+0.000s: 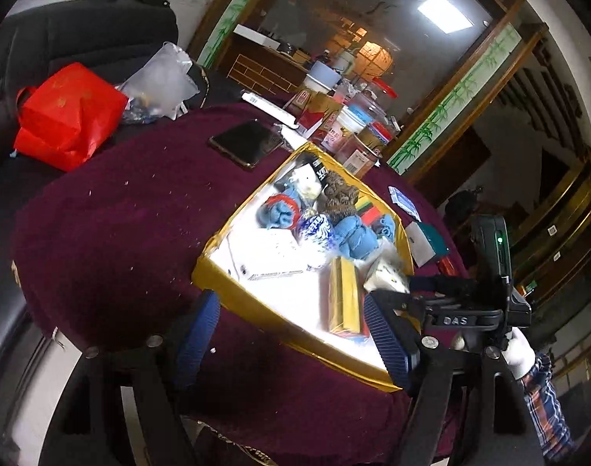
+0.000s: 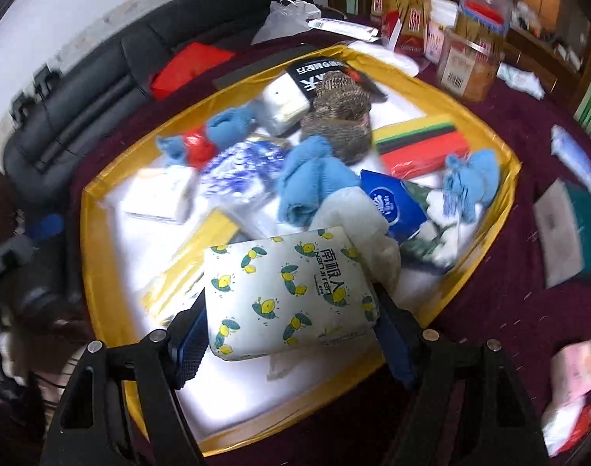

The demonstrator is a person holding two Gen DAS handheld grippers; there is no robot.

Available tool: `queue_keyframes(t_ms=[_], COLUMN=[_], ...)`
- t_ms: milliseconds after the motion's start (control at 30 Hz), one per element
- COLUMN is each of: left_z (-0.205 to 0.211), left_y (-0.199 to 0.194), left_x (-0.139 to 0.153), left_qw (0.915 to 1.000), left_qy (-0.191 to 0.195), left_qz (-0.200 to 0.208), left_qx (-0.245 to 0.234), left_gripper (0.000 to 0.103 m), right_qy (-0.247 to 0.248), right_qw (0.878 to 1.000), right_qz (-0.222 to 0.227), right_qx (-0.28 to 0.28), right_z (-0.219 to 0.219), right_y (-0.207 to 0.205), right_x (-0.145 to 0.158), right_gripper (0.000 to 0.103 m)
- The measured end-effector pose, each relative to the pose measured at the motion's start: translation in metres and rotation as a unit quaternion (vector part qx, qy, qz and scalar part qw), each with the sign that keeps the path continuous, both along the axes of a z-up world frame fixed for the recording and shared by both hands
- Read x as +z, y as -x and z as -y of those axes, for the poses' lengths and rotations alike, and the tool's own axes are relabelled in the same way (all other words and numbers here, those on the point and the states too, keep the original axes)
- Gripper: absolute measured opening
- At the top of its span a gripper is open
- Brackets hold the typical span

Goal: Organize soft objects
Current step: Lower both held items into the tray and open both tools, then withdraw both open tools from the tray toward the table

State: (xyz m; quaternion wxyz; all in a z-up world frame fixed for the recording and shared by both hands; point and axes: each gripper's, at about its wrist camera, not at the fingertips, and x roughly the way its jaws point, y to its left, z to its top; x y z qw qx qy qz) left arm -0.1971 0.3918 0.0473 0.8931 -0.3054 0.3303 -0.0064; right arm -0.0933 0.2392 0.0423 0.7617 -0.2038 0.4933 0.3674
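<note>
Lemon-printed white tissue pack [image 2: 291, 295] sits clamped between the blue pads of my right hand-held gripper [image 2: 291, 334], held over the near end of the gold-rimmed white tray [image 2: 101, 209] on the maroon-covered counter [image 2: 508, 283]. I note blue knitted items [image 2: 311, 182] and a brown knitted bundle [image 2: 340, 116] further in. My left hand-held gripper [image 1: 291, 334] hangs spread apart, holding nothing, at the tray's near edge

The tissue pack [image 2: 287, 295] has a smooth glossy plastic wrap, the box [image 2: 101, 209] has shiny gold foil walls, and the tablecloth [image 1: 113, 233] is matt, fuzzy cloth.
</note>
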Motion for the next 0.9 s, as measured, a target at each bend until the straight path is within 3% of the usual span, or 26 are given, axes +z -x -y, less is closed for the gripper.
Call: queue_keyframes(t_ms=[133, 333, 433, 700, 900], left_z=[0.001, 0.004, 0.007, 0.024, 0.041], left_y=[0.0, 0.004, 0.005, 0.007, 0.009], left_x=[-0.001, 0.0, -0.001, 0.007, 0.018], left_qw=[1.0, 1.0, 1.0, 0.9995, 0.9971], left_qy=[0.002, 0.0, -0.001, -0.031, -0.075], left_qz=[0.001, 0.003, 0.001, -0.002, -0.002], left_qx=[-0.005, -0.004, -0.004, -0.007, -0.01], left_gripper=[0.08, 0.08, 0.08, 0.08, 0.085], right_qy=[0.048, 0.088, 0.084, 0.019, -0.057], right_qw=[0.997, 0.987, 0.985, 0.994, 0.996], right_qz=[0.062, 0.063, 0.072, 0.072, 0.073], right_qx=[0.023, 0.118, 0.134, 0.082, 0.008], right_z=[-0.009, -0.005, 0.0, 0.027, 0.083], right_y=[0.012, 0.048, 0.061, 0.053, 0.038], right_x=[-0.003, -0.002, 0.005, 0.028, 0.049], right_gripper=[0.076, 0.082, 0.084, 0.086, 0.086])
